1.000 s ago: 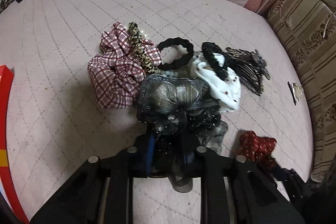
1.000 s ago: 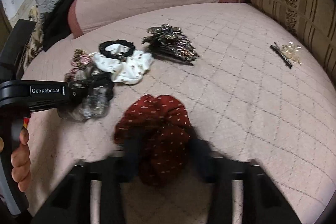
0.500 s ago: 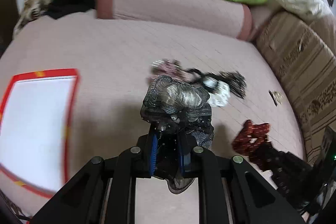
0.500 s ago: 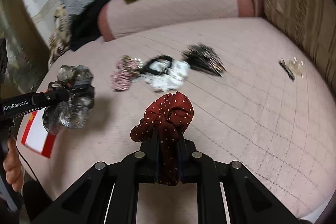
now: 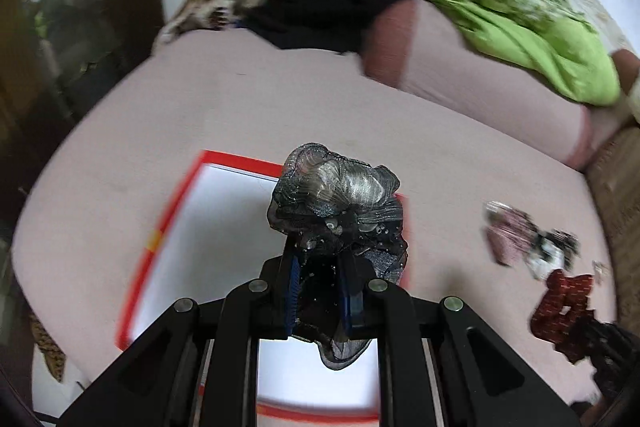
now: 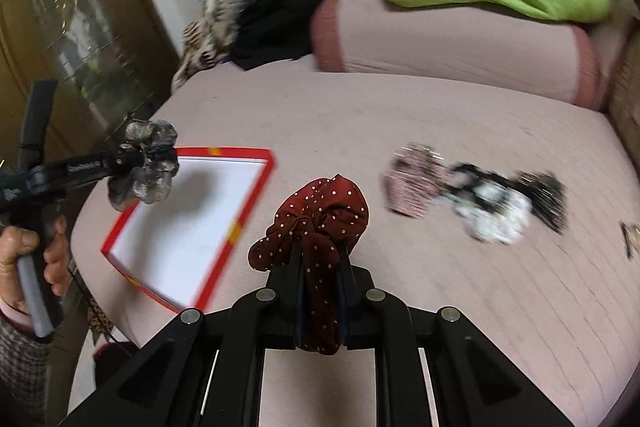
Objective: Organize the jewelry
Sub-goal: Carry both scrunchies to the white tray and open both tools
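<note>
While angled downward, each tool (image 5: 320,291) (image 6: 320,269) grips a scrunchie: grey one (image 5: 338,203) left, red one (image 6: 316,219) right.

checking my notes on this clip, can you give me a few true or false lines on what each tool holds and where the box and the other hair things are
1. The left tool is shut on the grey scrunchie. True.
2. The right tool is open and holds nothing. False: it is shut on the red dotted scrunchie.
3. The red-edged box already holds a scrunchie. False: only its white inside shows.
4. The other hair accessories lie on the pink cover, outside the box. True.
5. The grey scrunchie rests on the cover. False: it is held up over the box.
</note>
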